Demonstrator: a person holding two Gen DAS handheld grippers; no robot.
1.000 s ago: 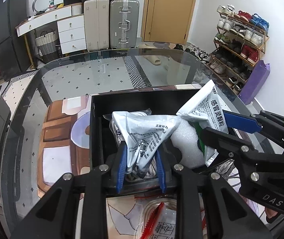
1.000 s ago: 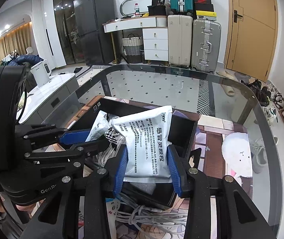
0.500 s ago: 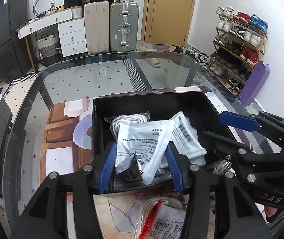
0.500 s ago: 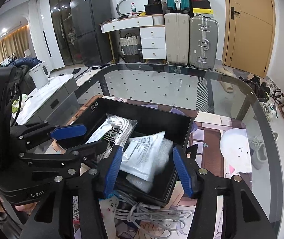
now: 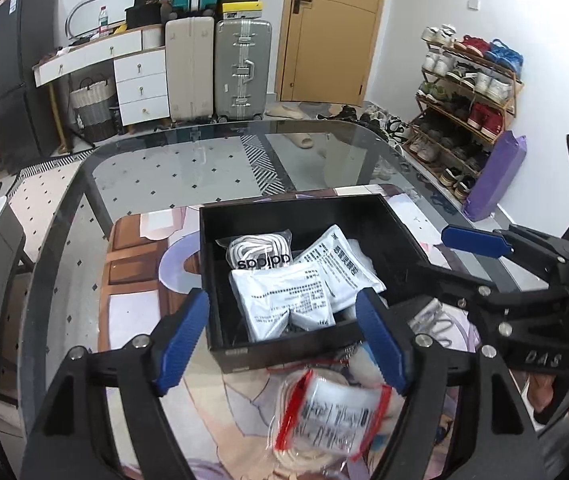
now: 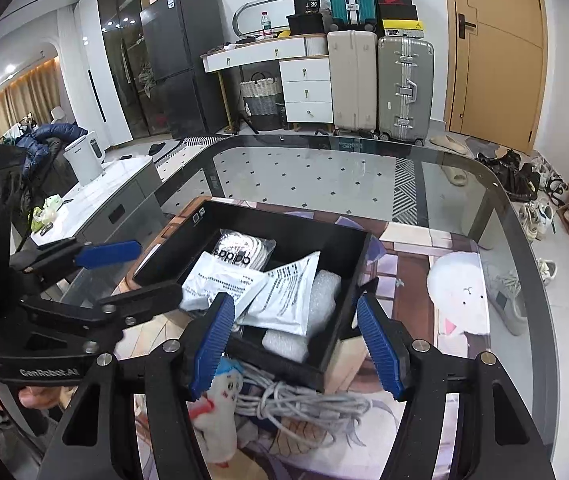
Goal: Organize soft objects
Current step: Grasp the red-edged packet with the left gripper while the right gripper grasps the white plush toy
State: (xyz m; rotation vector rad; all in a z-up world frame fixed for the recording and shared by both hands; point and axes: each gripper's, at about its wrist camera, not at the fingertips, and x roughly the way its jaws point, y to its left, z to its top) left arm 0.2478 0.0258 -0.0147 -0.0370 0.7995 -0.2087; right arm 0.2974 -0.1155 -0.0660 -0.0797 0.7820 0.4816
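A black box (image 5: 212,268) stands on the printed mat. Lying loose inside it are two white printed pouches (image 5: 280,300) (image 5: 340,268), a clear bag of white laces (image 5: 260,252) and bubble wrap (image 6: 326,288). My left gripper (image 5: 282,298) hovers above the box's near wall with its jaws opening. Nothing is pressed between its blue pads (image 5: 182,340). My right gripper (image 6: 295,300) hangs over the box's near corner, jaws opening too, and holds nothing. Each gripper also shows in the other's view: the right gripper (image 5: 450,254) and the left gripper (image 6: 140,272).
A zip bag with a red seal (image 5: 336,412) lies on the mat in front of the box. A coiled grey cable (image 6: 304,404) and a small plush toy (image 6: 216,420) lie near the box's corner. The glass table (image 6: 404,168) stretches beyond.
Both grippers have let go of their white pouches, which now lie in the box. The jaws have widened and both grippers have drawn back and up.
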